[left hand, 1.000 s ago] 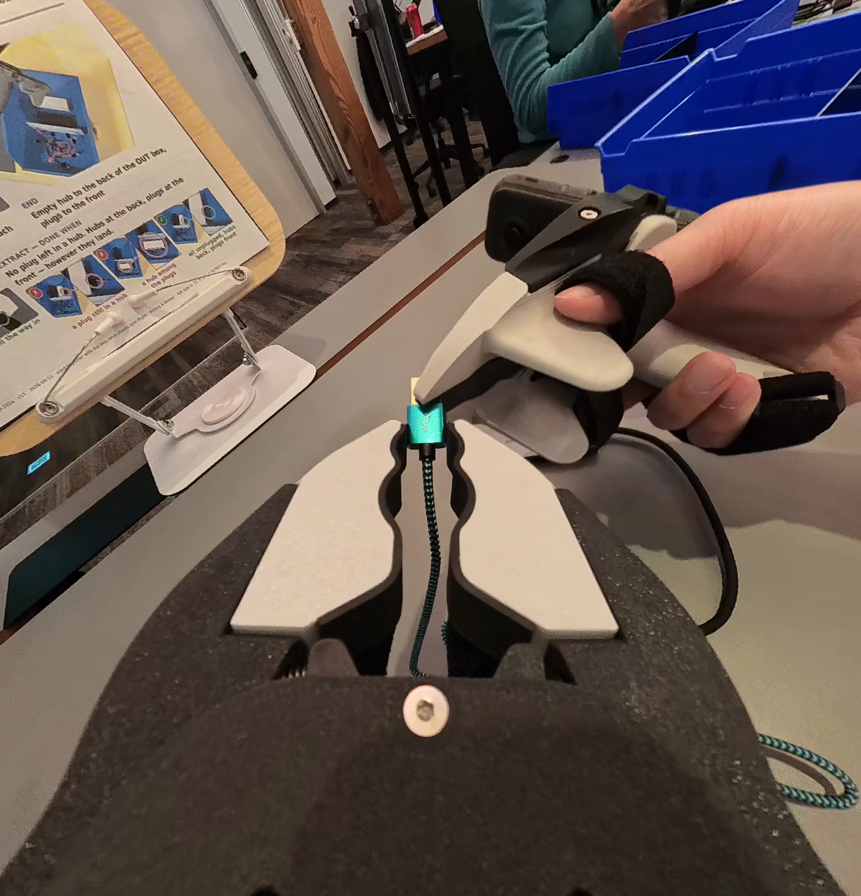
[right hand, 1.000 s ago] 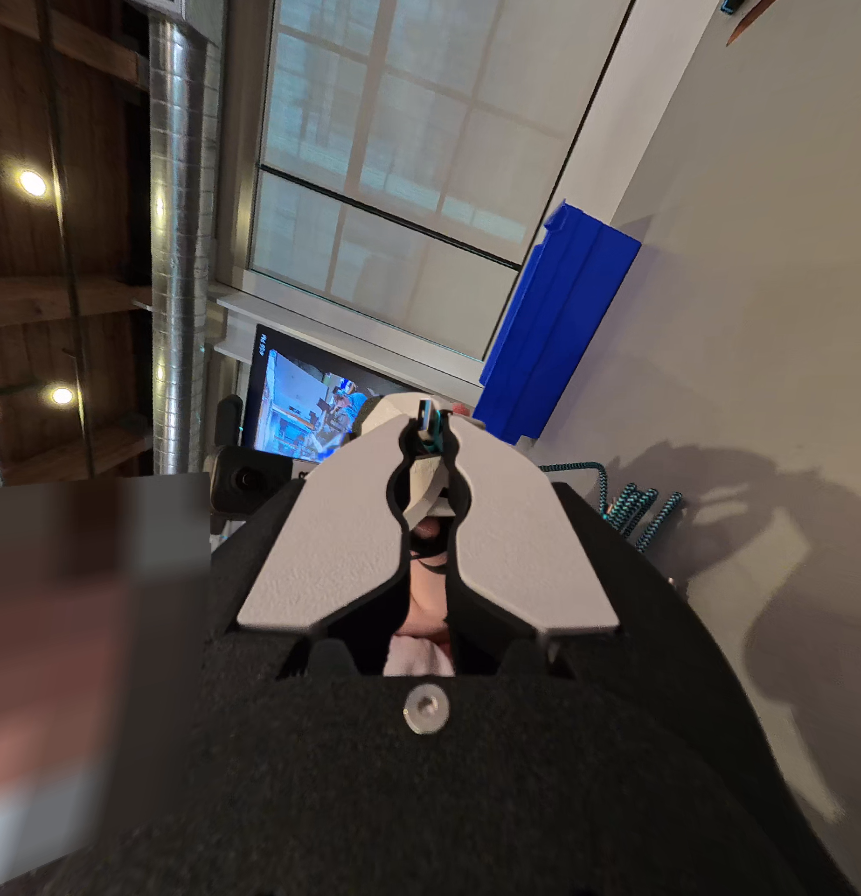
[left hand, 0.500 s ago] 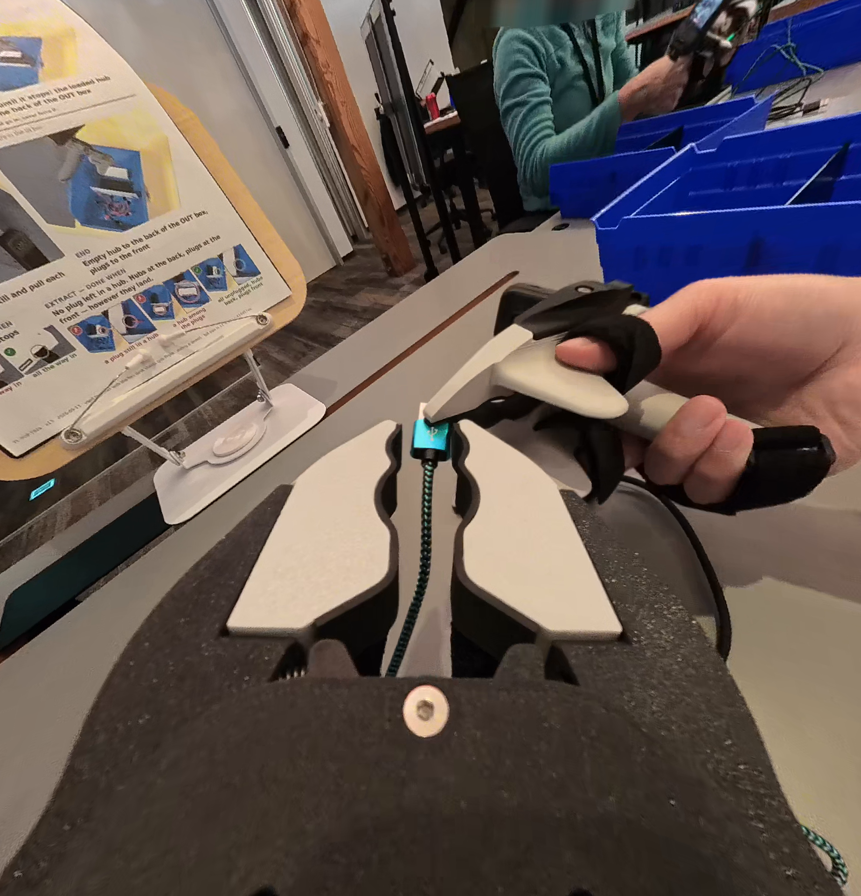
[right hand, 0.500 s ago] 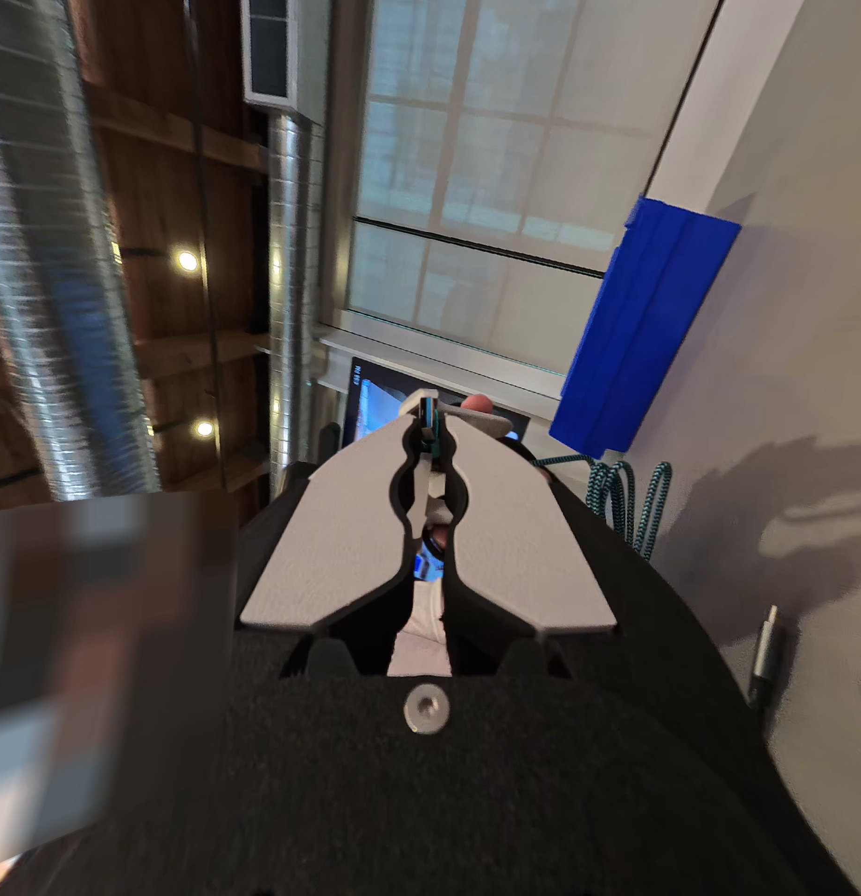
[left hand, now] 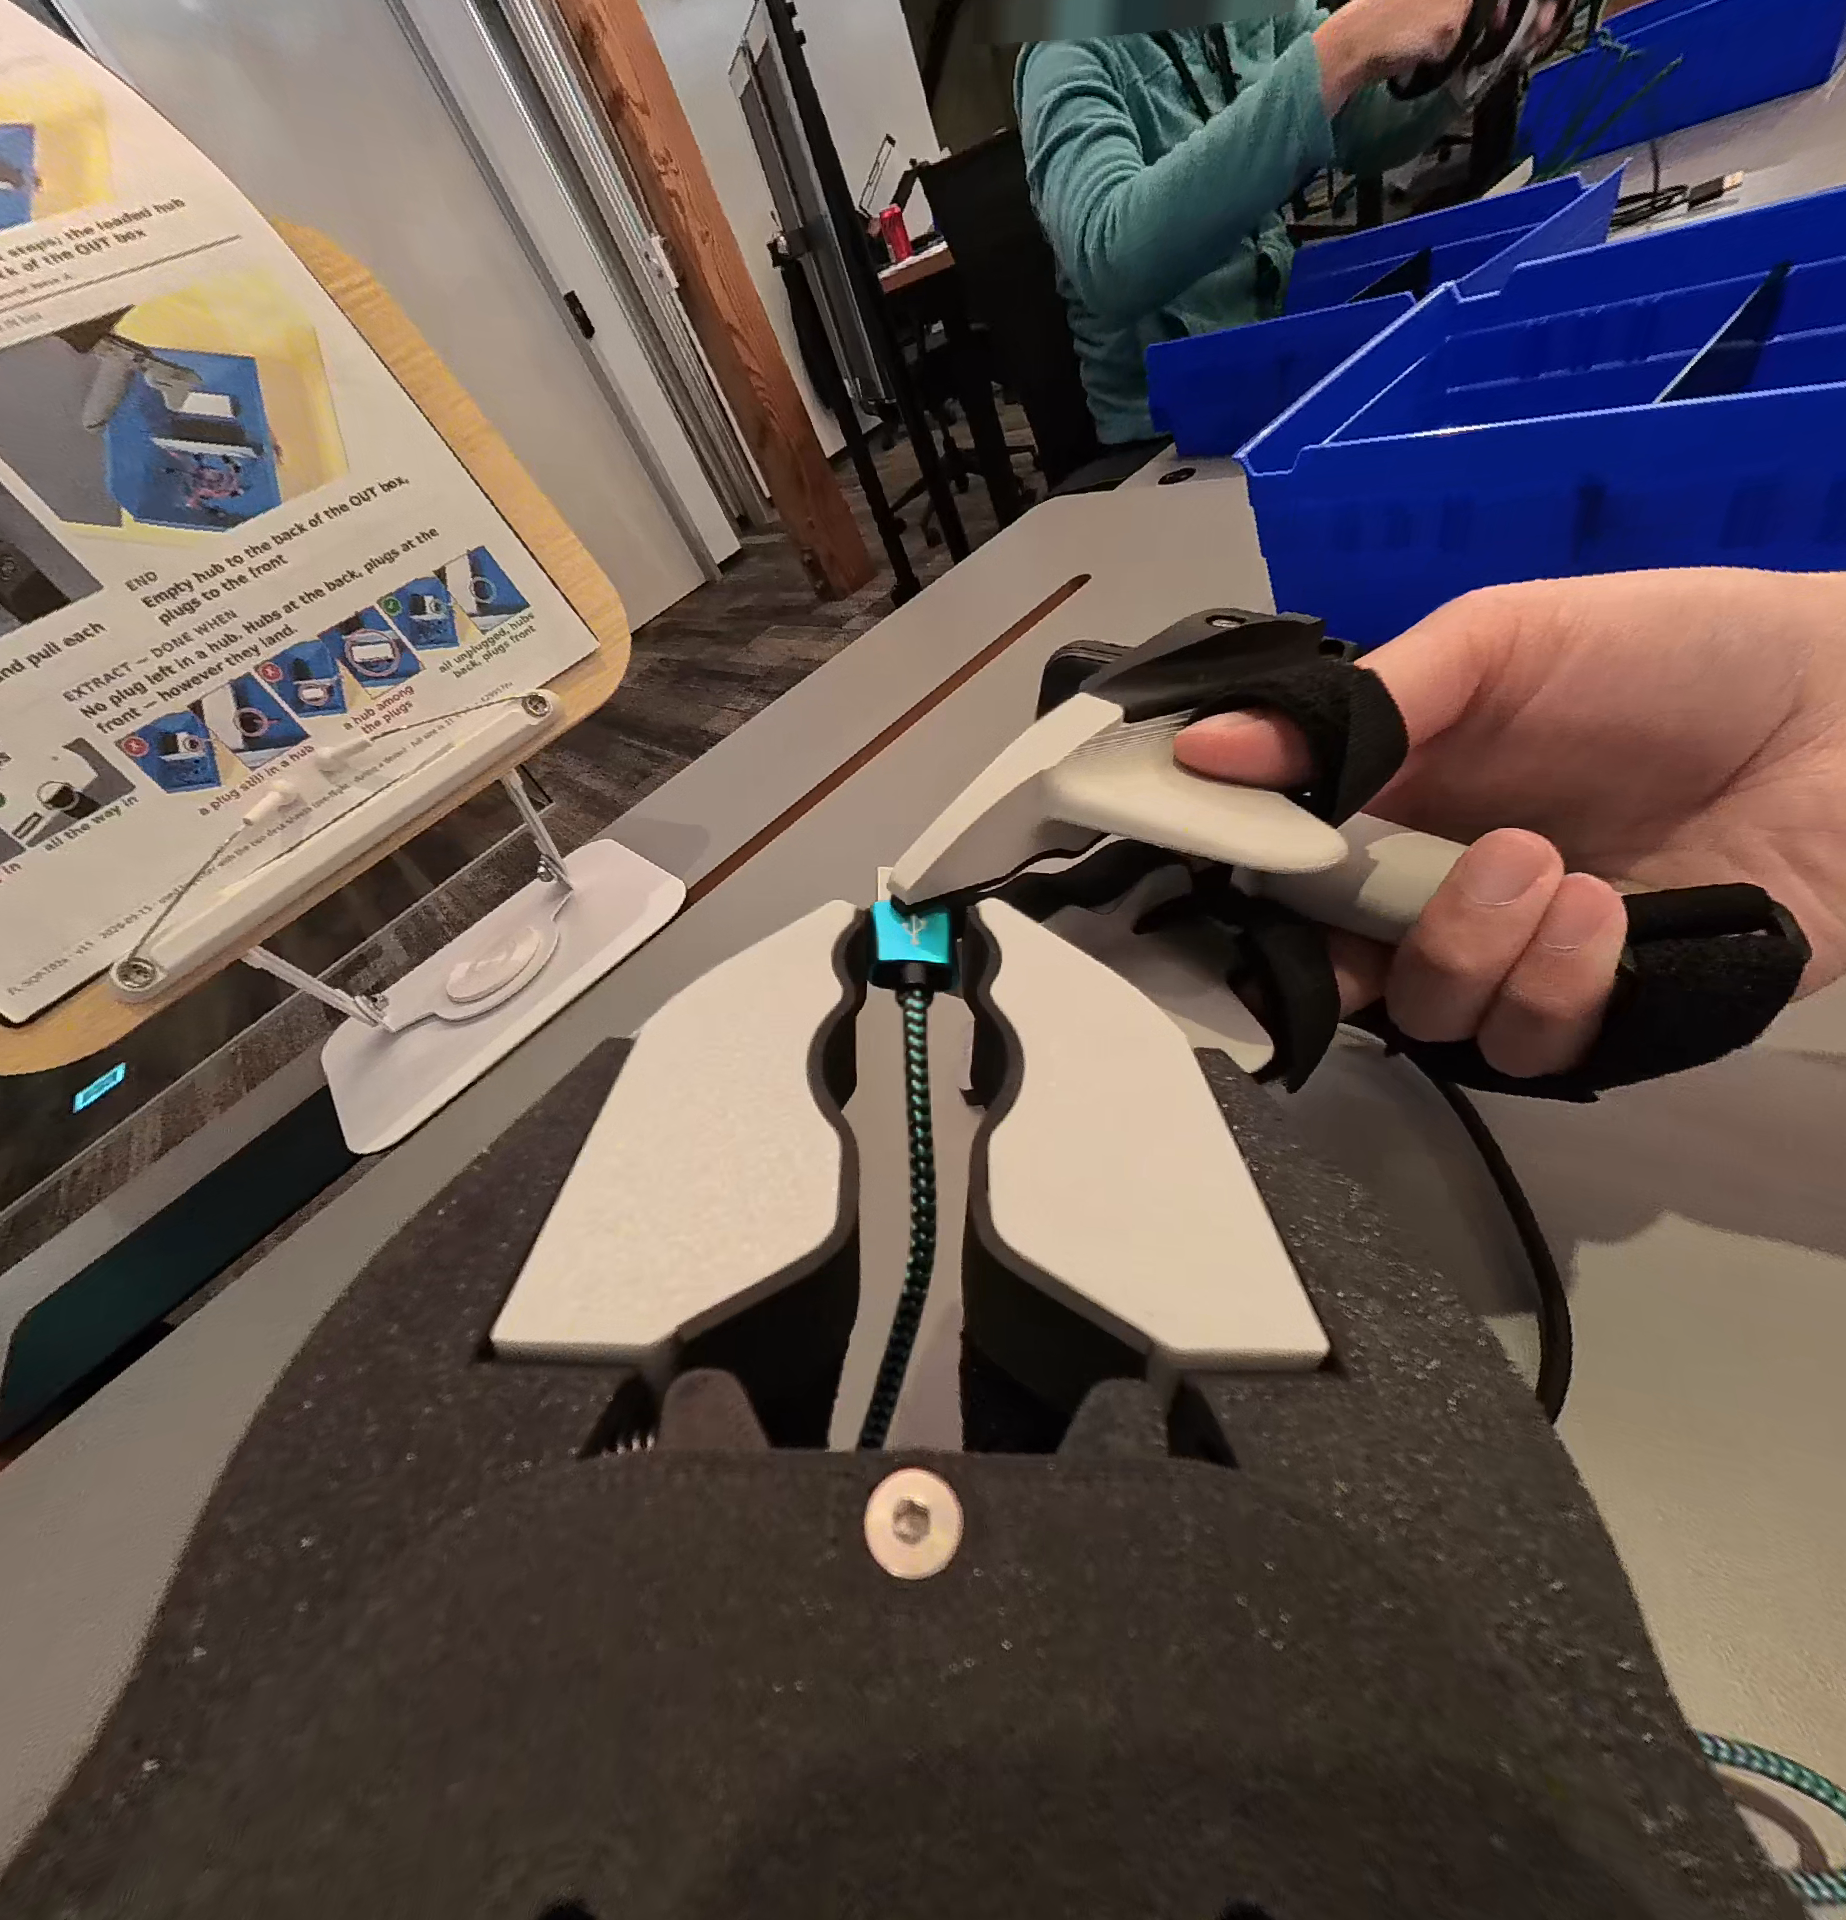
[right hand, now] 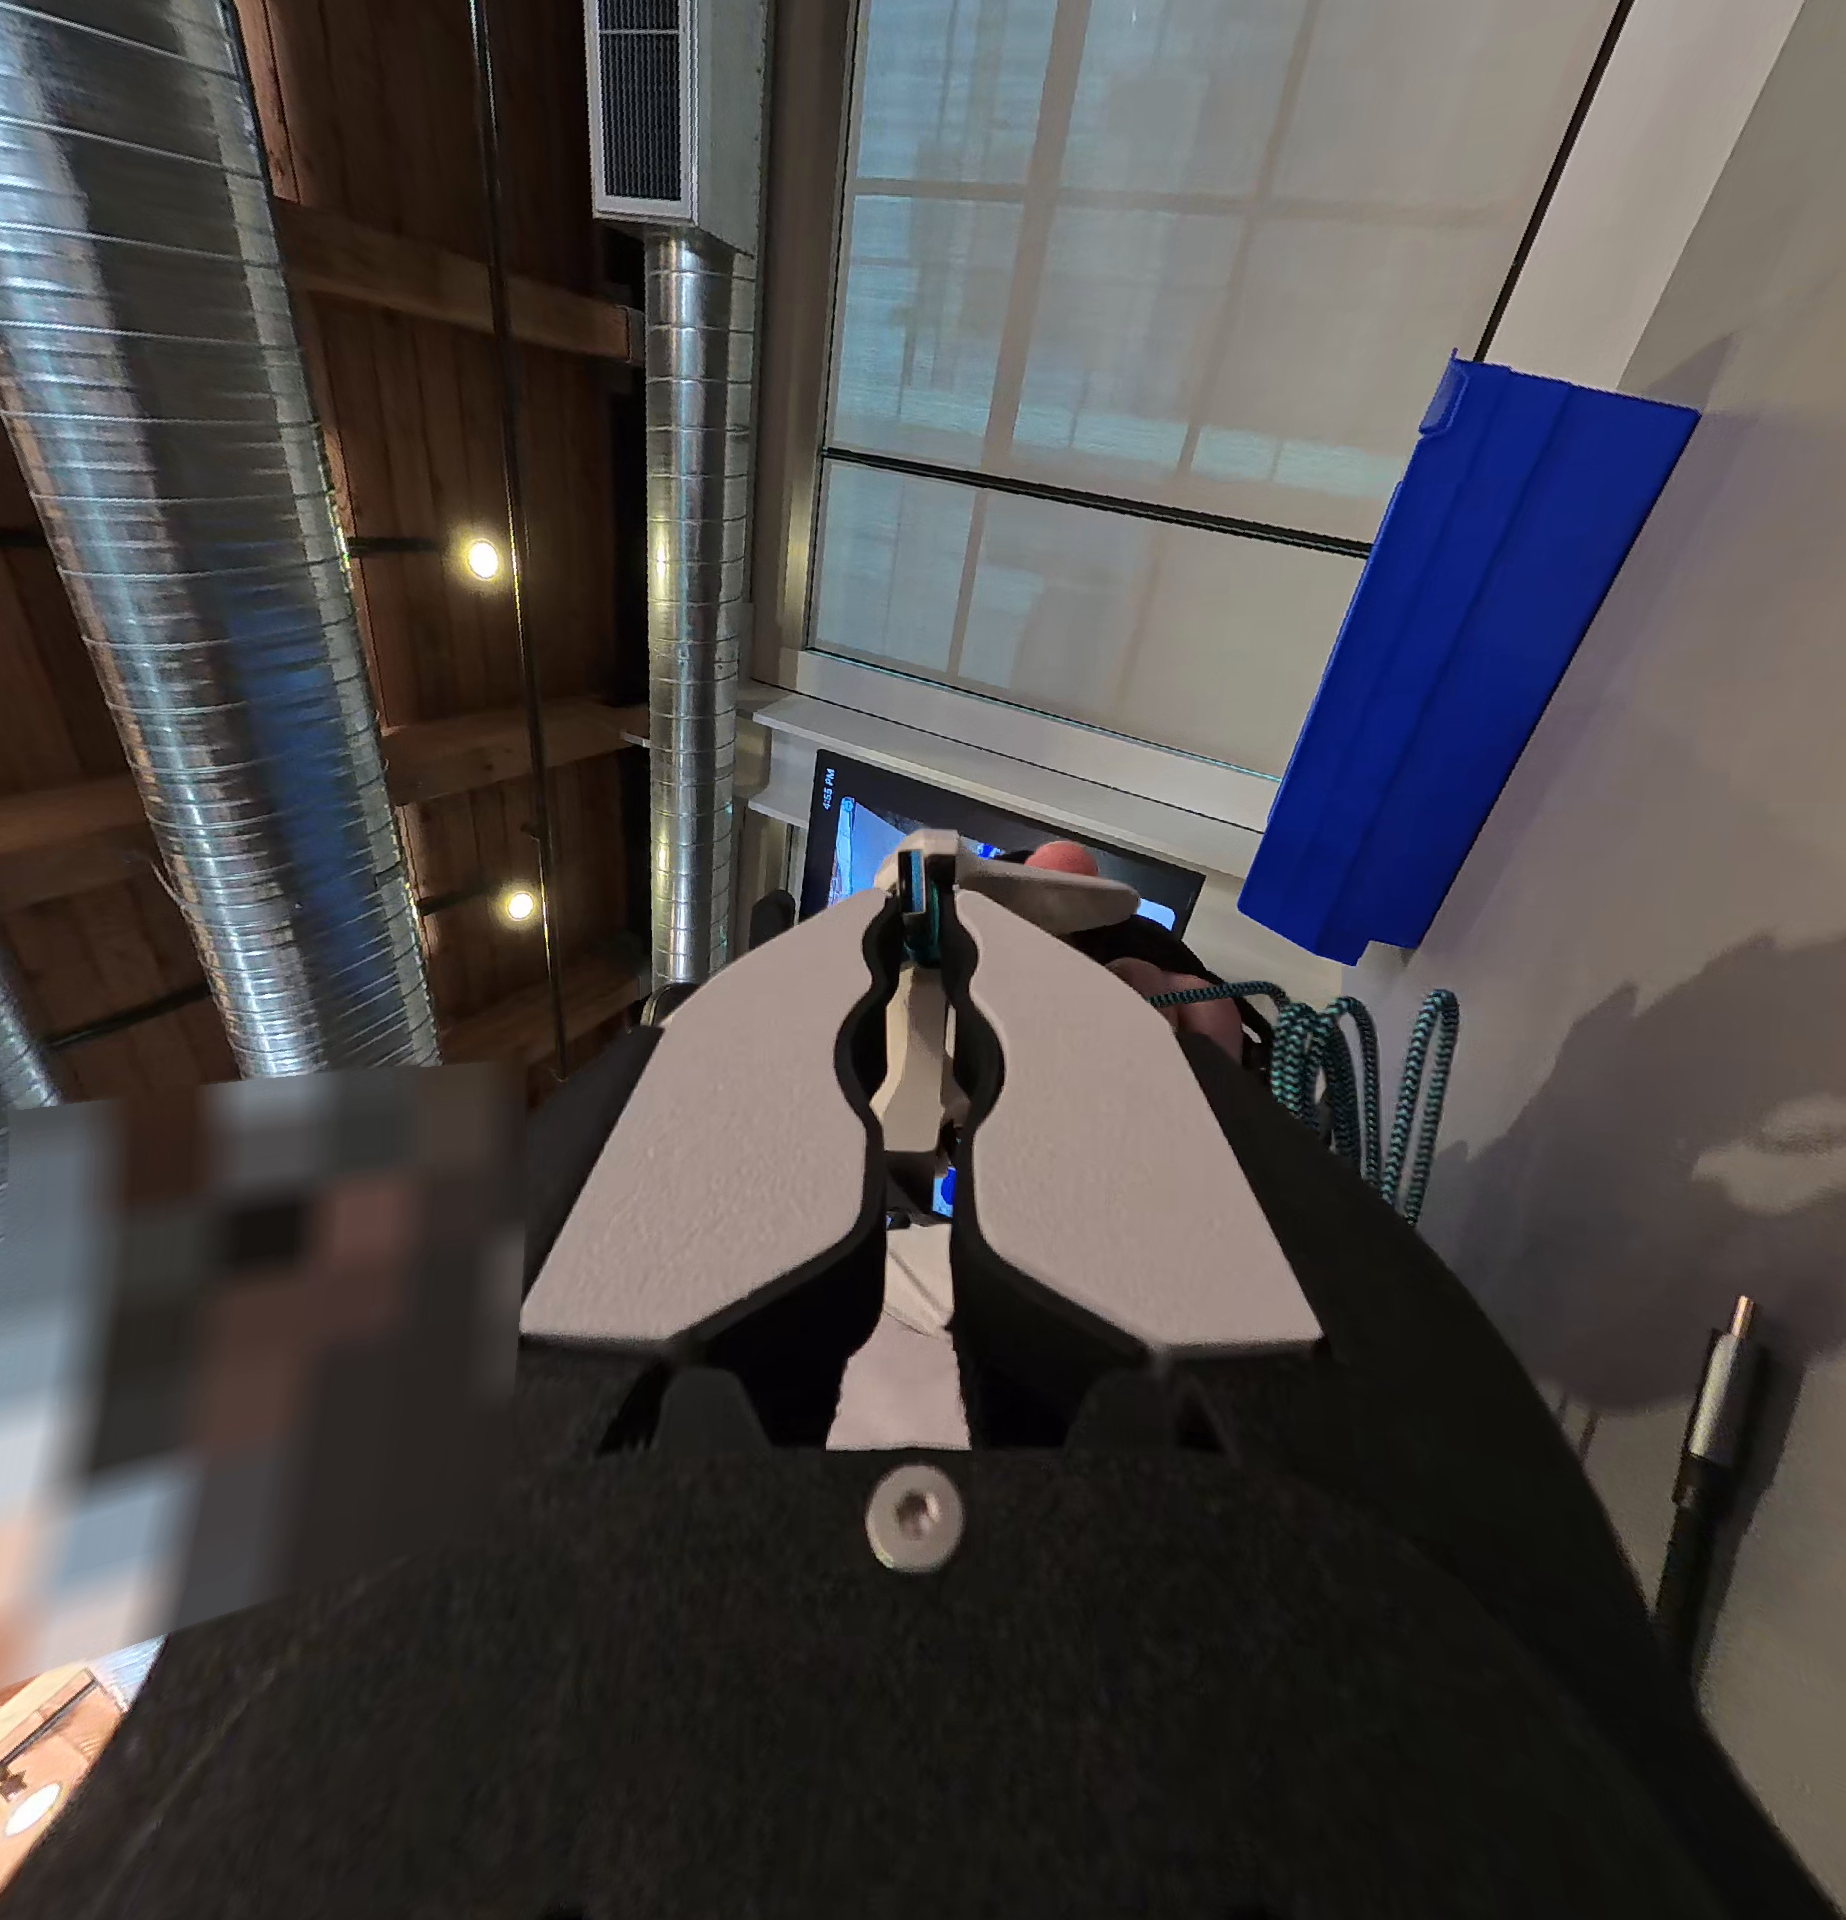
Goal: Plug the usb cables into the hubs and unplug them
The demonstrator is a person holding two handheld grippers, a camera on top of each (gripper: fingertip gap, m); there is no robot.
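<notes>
While you've got the teal metal USB plug on its braided cable [left hand: 906, 935] pinched in both the left tool [left hand: 911, 940] and right tool [right hand: 917, 902], mid-air over the grey desk [left hand: 1729, 1351], it looks like a handover; no hub visible, so next find one.

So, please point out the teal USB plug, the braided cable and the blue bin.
teal USB plug [left hand: 911, 938], left wrist view, metal shell.
braided cable [left hand: 914, 1132], left wrist view, stretch behind plug.
blue bin [left hand: 1563, 509], left wrist view, front wall.
</notes>
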